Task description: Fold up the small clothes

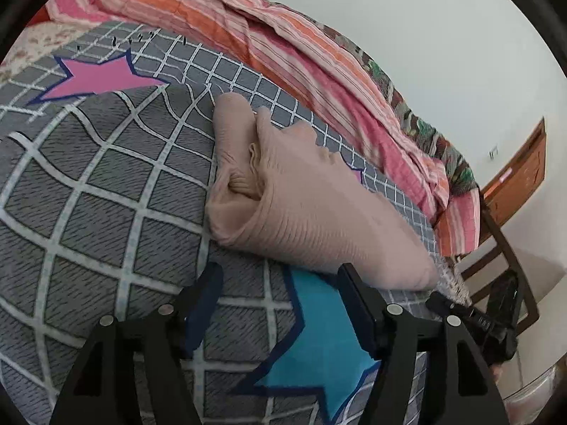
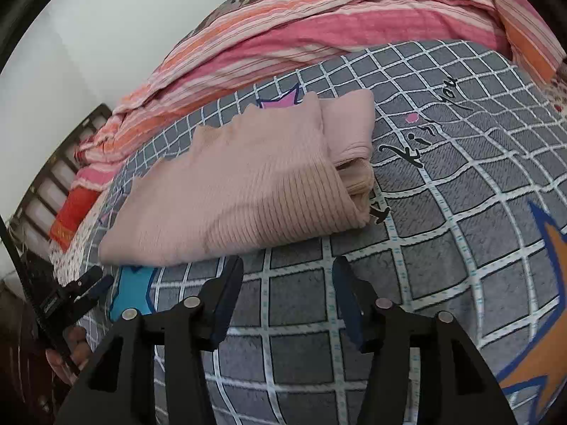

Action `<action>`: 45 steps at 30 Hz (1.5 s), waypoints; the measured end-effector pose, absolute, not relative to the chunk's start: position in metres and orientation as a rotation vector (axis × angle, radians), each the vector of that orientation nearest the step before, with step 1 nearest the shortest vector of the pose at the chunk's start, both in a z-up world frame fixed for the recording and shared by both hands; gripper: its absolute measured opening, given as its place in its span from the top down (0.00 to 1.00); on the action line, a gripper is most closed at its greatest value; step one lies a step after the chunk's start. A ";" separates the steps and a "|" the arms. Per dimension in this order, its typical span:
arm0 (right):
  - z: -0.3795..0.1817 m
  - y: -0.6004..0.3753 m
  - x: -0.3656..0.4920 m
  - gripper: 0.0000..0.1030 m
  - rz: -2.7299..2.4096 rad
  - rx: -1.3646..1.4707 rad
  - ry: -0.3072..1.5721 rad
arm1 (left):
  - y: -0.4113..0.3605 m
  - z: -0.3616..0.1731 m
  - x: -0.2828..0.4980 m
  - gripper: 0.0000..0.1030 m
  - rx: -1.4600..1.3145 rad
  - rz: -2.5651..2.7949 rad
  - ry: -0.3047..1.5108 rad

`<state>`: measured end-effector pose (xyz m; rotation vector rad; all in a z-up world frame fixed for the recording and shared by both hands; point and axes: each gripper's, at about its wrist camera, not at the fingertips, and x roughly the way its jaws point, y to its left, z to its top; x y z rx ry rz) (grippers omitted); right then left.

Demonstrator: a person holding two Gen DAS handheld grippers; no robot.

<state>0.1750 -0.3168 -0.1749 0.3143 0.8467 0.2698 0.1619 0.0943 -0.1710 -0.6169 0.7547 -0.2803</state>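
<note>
A beige ribbed garment (image 1: pixel 304 205) lies folded in a thick bundle on the grey checked bedspread (image 1: pixel 99 184). My left gripper (image 1: pixel 280 276) is open just short of the bundle's near edge, with nothing between its fingers; its right fingertip almost meets the cloth. In the right wrist view the same garment (image 2: pixel 248 180) lies ahead, and my right gripper (image 2: pixel 287 265) is open just below its near edge, holding nothing. The left gripper (image 2: pixel 90 283) shows at the far left of that view, held by a hand (image 2: pixel 67 354). The right gripper (image 1: pixel 471 315) shows at the lower right of the left wrist view.
A pink and orange striped blanket (image 1: pixel 283 46) is bunched along the far side of the bed, against a white wall (image 1: pixel 443 35). The bedspread carries a pink star (image 1: pixel 95 78), a blue star (image 1: pixel 319 350) and an orange star (image 2: pixel 556 283). A dark wooden frame (image 2: pixel 60 163) stands at the bed's end.
</note>
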 end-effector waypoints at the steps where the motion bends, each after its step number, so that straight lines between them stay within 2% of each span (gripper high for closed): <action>1: -0.175 -0.316 0.176 0.44 0.267 0.325 0.840 | 0.095 -0.173 0.167 0.33 -0.647 -0.278 0.754; 3: -0.176 -0.315 0.179 0.40 0.260 0.357 0.822 | 0.096 -0.175 0.177 0.30 -0.701 -0.285 0.751; 9: -0.180 -0.323 0.200 0.40 0.199 0.479 0.804 | 0.087 -0.170 0.196 0.30 -0.728 -0.280 0.719; 18: -0.184 -0.325 0.228 0.44 0.133 0.529 0.818 | 0.077 -0.174 0.206 0.38 -0.662 -0.218 0.703; 20: -0.184 -0.324 0.232 0.47 0.115 0.515 0.824 | 0.075 -0.174 0.209 0.41 -0.641 -0.202 0.710; 23: -0.185 -0.318 0.239 0.59 0.090 0.472 0.829 | 0.076 -0.174 0.214 0.49 -0.633 -0.186 0.712; 25: -0.186 -0.317 0.240 0.74 0.107 0.461 0.829 | 0.078 -0.175 0.216 0.59 -0.635 -0.181 0.715; 26: -0.186 -0.317 0.240 0.78 0.118 0.461 0.829 | 0.079 -0.175 0.217 0.63 -0.635 -0.176 0.717; 28: -0.183 -0.316 0.239 0.84 0.122 0.446 0.819 | 0.081 -0.173 0.218 0.80 -0.633 -0.185 0.710; 36: -0.174 -0.319 0.224 0.88 0.152 0.468 0.795 | 0.090 -0.159 0.201 0.88 -0.681 -0.233 0.642; 45: -0.166 -0.321 0.183 0.88 0.167 0.468 0.802 | 0.088 -0.156 0.160 0.89 -0.675 -0.227 0.632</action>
